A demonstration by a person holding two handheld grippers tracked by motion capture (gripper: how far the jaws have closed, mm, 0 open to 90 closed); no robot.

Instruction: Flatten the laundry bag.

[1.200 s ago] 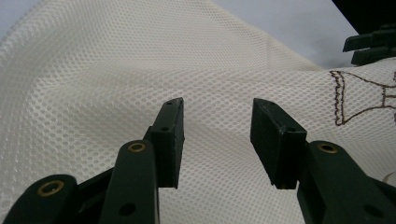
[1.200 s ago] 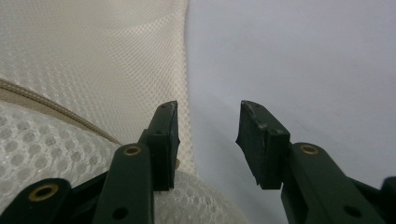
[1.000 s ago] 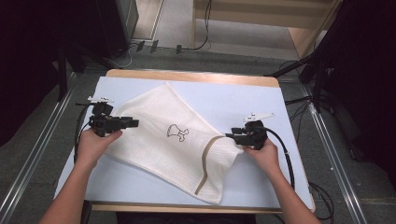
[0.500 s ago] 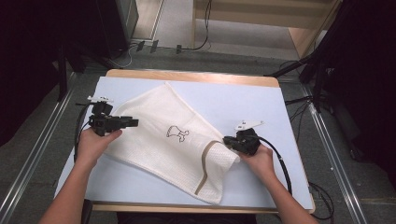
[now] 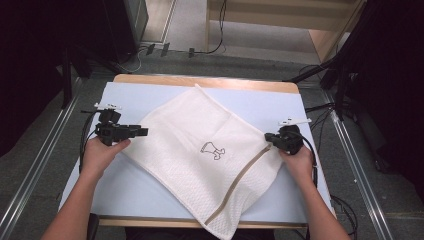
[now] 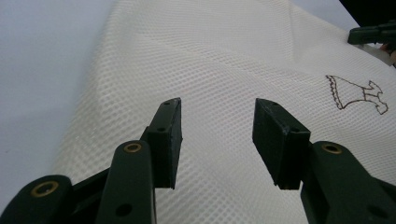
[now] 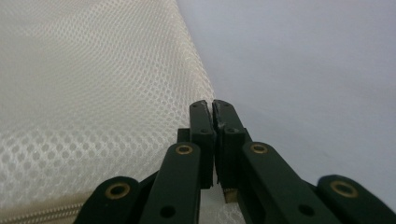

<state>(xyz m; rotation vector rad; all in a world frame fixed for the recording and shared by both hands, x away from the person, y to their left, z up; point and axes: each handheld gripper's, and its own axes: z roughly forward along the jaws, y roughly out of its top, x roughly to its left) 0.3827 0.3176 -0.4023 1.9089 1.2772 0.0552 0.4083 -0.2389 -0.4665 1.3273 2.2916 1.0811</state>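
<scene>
Two grippers: our left gripper [image 6: 217, 140] holds its jaws released over the mesh laundry bag [image 5: 210, 160], our right gripper [image 7: 213, 116] has just clenched its jaws at the bag's edge.

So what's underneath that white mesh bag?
The mesh bag lies flat on the pale blue table top, which shows all around it. Its near corner hangs past the front edge. Whatever lies inside or directly beneath it is covered by the cloth.

Left gripper [image 5: 141, 131] and right gripper [image 5: 269, 137] — matte black, angular, two flat-padded jaws each; brass-coloured rivets at the linkage pivots; small white tab on top of each body; black cables trailing back; forearms bare, no sleeves.
</scene>
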